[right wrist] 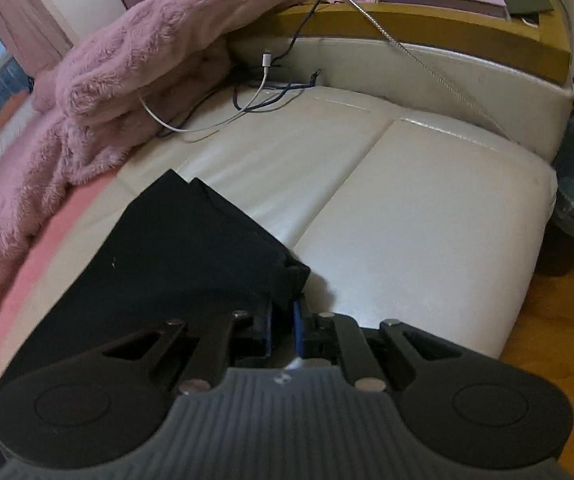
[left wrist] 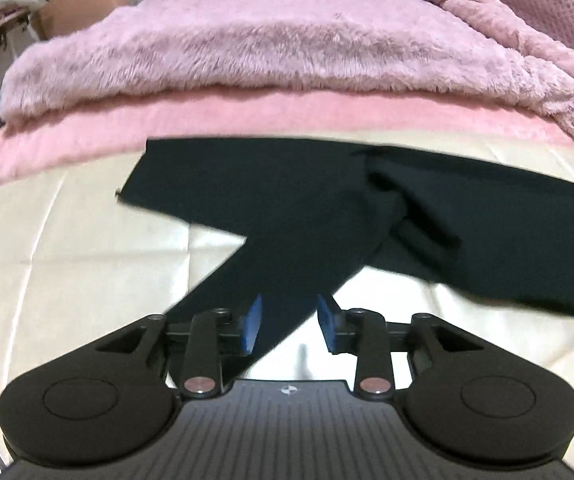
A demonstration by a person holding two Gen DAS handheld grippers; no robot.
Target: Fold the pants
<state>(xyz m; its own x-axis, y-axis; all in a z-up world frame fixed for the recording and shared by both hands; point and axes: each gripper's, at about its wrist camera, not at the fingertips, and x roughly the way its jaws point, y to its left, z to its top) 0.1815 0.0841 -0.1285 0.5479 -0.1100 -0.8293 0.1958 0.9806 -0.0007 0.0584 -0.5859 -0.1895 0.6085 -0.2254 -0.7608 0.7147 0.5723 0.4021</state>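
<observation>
**Ana:** Cream cushioned bed surface point(right wrist: 387, 200) takes up most of both views, with a furry pink blanket point(left wrist: 247, 52) heaped along its far side and a tangle of charging cables point(right wrist: 247, 100) at the far end by the headboard.

**Ben:** And the pants point(left wrist: 287, 200)?

**Ana:** Dark, spread across the cream surface. In the left wrist view the wider part lies flat across the middle, one leg runs down toward the near edge, and a bunched, partly doubled section trails off to the right.

**Ben:** What have the grippers got?

**Ana:** The right gripper point(right wrist: 283, 316) is clamped nearly closed, a thick lump of the dark fabric pinched between its blue pads. The left gripper point(left wrist: 289, 320) stands partly open; the near leg passes between the blue pads point(left wrist: 253, 326), but they do not seem to press on it, so I judge nothing is held there.

**Ben:** So the step is carrying one end over?

**Ana:** That is my reading. To do it well, the right hand should keep its pinch firm and lift just enough that the cloth clears the surface without dragging the lower layer. The left needs a proper hold on the leg edge first, or the fold will skew.

**Ben:** Anything to watch?

**Ana:** The bunched section on the right. Smooth it flat, or the crease gets folded in.
</observation>
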